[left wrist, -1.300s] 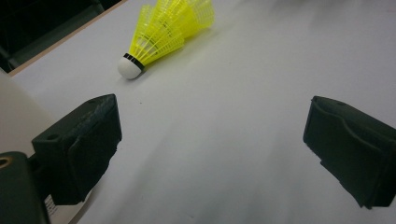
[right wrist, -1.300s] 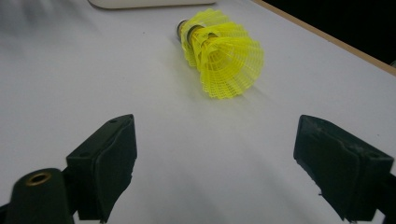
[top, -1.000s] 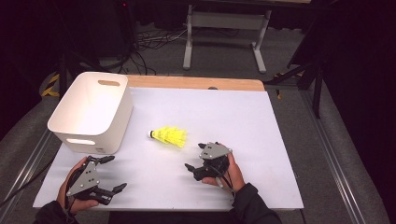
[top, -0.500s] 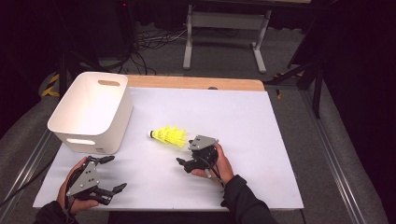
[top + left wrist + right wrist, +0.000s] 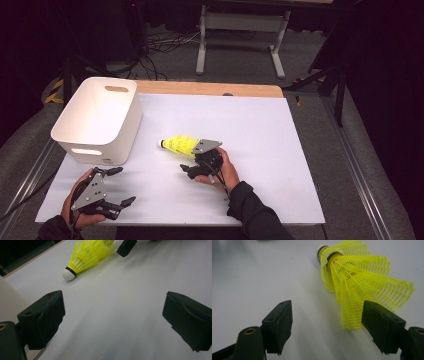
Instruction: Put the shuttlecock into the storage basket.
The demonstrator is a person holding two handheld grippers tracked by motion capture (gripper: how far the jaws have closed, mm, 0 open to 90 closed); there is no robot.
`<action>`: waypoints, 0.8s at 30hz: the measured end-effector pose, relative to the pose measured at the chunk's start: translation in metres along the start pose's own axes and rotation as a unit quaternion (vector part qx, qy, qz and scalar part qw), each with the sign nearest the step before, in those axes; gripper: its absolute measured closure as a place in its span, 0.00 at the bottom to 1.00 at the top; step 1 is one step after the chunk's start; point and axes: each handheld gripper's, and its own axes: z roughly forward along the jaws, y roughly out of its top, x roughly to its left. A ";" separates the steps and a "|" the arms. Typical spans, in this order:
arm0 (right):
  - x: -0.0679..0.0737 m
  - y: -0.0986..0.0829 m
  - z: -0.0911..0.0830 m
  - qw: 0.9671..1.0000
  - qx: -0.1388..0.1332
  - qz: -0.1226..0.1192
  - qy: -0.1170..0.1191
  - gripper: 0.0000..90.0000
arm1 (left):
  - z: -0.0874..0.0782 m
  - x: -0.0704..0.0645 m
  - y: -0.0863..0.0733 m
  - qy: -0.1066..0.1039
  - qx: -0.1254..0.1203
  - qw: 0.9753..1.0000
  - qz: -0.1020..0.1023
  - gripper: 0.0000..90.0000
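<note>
A yellow plastic shuttlecock (image 5: 179, 145) lies on its side on the white table (image 5: 260, 135), its white cork pointing toward the bin. My right gripper (image 5: 191, 161) is open just behind the skirt. In the right gripper view the shuttlecock (image 5: 362, 282) lies ahead, the skirt's rim close in front of the right-hand jaw, and the right gripper (image 5: 327, 325) holds nothing. My left gripper (image 5: 122, 186) stands open near the table's front left corner. In the left gripper view the left gripper (image 5: 112, 317) is empty and the shuttlecock (image 5: 86, 256) lies farther off.
A white bin (image 5: 97, 120) with handle slots stands at the left of the table. A wooden strip (image 5: 210, 89) runs along the far edge. A metal stand (image 5: 240, 30) and cables are on the floor beyond.
My right gripper has moved left and forward across the table, up to the shuttlecock's skirt. The left gripper and the shuttlecock have stayed where they were.
</note>
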 end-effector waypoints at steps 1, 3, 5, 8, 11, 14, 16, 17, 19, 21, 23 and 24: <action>0.000 0.000 0.002 1.000 0.004 -0.001 -0.003 0.29 | 0.000 0.000 0.000 0.000 0.000 1.000 0.000 0.06; -0.001 0.001 0.005 1.000 0.006 -0.001 -0.005 0.29 | 0.000 0.000 0.000 0.000 0.001 1.000 -0.001 0.06; 0.000 0.002 0.006 1.000 0.006 -0.001 -0.004 0.29 | 0.000 0.000 0.000 0.000 0.000 1.000 -0.001 0.06; 0.000 0.005 0.008 1.000 0.002 -0.003 -0.006 0.30 | 0.000 0.000 0.000 0.000 0.000 1.000 -0.001 0.06; 0.001 0.008 0.010 1.000 0.003 -0.003 -0.008 0.31 | 0.000 0.000 0.000 0.001 0.000 1.000 -0.002 0.06; 0.001 0.012 0.013 1.000 0.005 -0.001 -0.009 0.32 | 0.000 0.000 0.000 0.000 0.000 1.000 -0.001 0.06; 0.001 0.015 0.016 1.000 0.006 0.004 -0.007 0.33 | 0.000 0.000 0.000 -0.001 0.000 1.000 0.000 0.06; 0.001 0.016 0.017 1.000 0.008 0.003 -0.010 0.33 | 0.000 0.000 0.000 -0.001 0.000 1.000 -0.001 0.06; 0.001 0.020 0.020 1.000 0.008 0.009 -0.010 0.34 | 0.000 0.000 0.000 -0.002 0.000 1.000 -0.001 0.06; 0.000 0.022 0.025 1.000 0.010 0.014 -0.011 0.34 | 0.001 -0.001 0.000 -0.005 0.001 1.000 -0.001 0.06; -0.001 0.024 0.030 0.999 0.019 0.020 -0.016 0.34 | 0.002 -0.001 0.000 -0.007 0.004 1.000 0.004 0.06; -0.002 0.025 0.032 0.999 0.020 0.025 -0.015 0.34 | 0.002 -0.001 0.000 -0.008 0.004 1.000 0.003 0.06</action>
